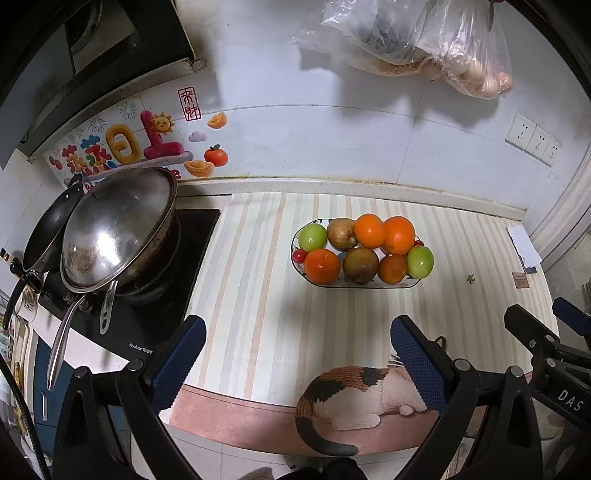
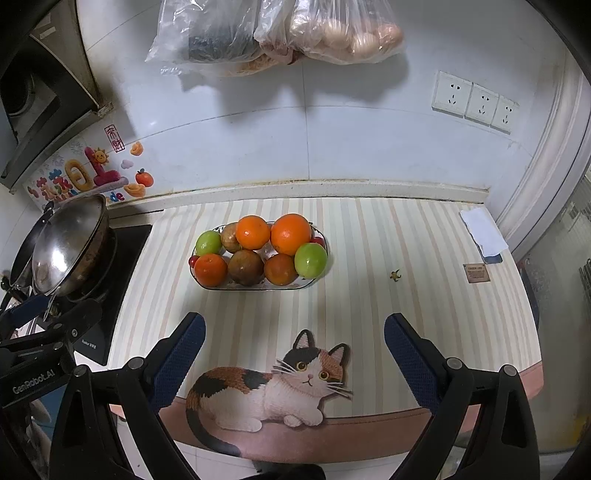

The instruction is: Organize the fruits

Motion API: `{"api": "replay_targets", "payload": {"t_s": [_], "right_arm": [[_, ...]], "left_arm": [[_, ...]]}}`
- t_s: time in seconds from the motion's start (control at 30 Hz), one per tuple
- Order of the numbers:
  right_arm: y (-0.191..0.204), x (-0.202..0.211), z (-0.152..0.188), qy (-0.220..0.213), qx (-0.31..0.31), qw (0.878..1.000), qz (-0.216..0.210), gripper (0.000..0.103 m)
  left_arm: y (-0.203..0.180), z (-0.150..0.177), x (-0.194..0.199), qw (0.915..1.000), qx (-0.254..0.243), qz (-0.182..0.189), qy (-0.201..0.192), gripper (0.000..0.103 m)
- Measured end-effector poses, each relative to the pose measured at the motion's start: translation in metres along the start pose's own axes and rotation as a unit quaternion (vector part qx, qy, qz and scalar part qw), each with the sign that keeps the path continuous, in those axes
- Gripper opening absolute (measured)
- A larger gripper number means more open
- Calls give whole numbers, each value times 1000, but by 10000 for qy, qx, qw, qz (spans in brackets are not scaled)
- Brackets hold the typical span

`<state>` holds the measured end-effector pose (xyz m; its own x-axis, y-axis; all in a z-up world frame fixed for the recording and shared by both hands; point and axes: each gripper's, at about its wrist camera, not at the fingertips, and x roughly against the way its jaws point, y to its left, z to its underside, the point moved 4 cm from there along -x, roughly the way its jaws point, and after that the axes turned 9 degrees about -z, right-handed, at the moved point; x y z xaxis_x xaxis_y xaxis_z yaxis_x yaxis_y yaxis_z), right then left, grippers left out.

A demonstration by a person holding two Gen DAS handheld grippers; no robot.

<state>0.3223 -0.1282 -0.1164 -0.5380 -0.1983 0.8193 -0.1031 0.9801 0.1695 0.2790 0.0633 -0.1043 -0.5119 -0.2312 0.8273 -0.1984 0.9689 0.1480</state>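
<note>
An oval plate point(image 1: 413, 283) on the striped counter mat holds oranges point(image 1: 369, 229), green fruits point(image 1: 312, 236), brown fruits point(image 1: 360, 264) and small red fruits point(image 1: 299, 255). It also shows in the right wrist view point(image 2: 308, 283), with oranges point(image 2: 290, 233) and a green fruit point(image 2: 311, 260). My left gripper point(image 1: 297, 345) is open and empty, held over the mat's near edge, well short of the plate. My right gripper point(image 2: 294, 341) is open and empty, above the mat's cat picture point(image 2: 266, 391), also short of the plate.
A lidded wok point(image 1: 118, 229) and a black pan point(image 1: 51, 229) sit on the stove at left. Plastic bags point(image 2: 273, 29) hang on the wall above. A small yellow scrap point(image 2: 395, 275) and a brown tag point(image 2: 476, 273) lie right of the plate. Wall sockets point(image 2: 476, 103) at right.
</note>
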Motion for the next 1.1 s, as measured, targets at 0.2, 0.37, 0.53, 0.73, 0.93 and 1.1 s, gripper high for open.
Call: {"api": "replay_targets", "payload": {"t_s": [0.2, 0.37, 0.53, 0.73, 0.93, 1.1], "right_arm": [[0, -1, -2, 4, 10, 10000, -5, 100], [0, -1, -1, 10, -4, 10000, -11, 100], [1, -1, 1, 5, -39, 10000, -13, 100], [1, 0, 2, -6, -53, 10000, -2, 100], [2, 3, 4, -25, -80, 10000, 8, 100], [1, 8, 6, -57, -127, 9999, 35, 100]], "left_arm": [[0, 0, 3, 10000, 19, 24, -25, 102], [-1, 1, 6, 10000, 3, 27, -43, 102], [-3, 2, 8, 10000, -4, 46, -42, 102], [-3, 2, 9, 10000, -11, 63, -32, 102], [-4, 3, 9, 10000, -23, 71, -51, 102], [-5, 4, 10, 10000, -31, 72, -58, 102]]}}
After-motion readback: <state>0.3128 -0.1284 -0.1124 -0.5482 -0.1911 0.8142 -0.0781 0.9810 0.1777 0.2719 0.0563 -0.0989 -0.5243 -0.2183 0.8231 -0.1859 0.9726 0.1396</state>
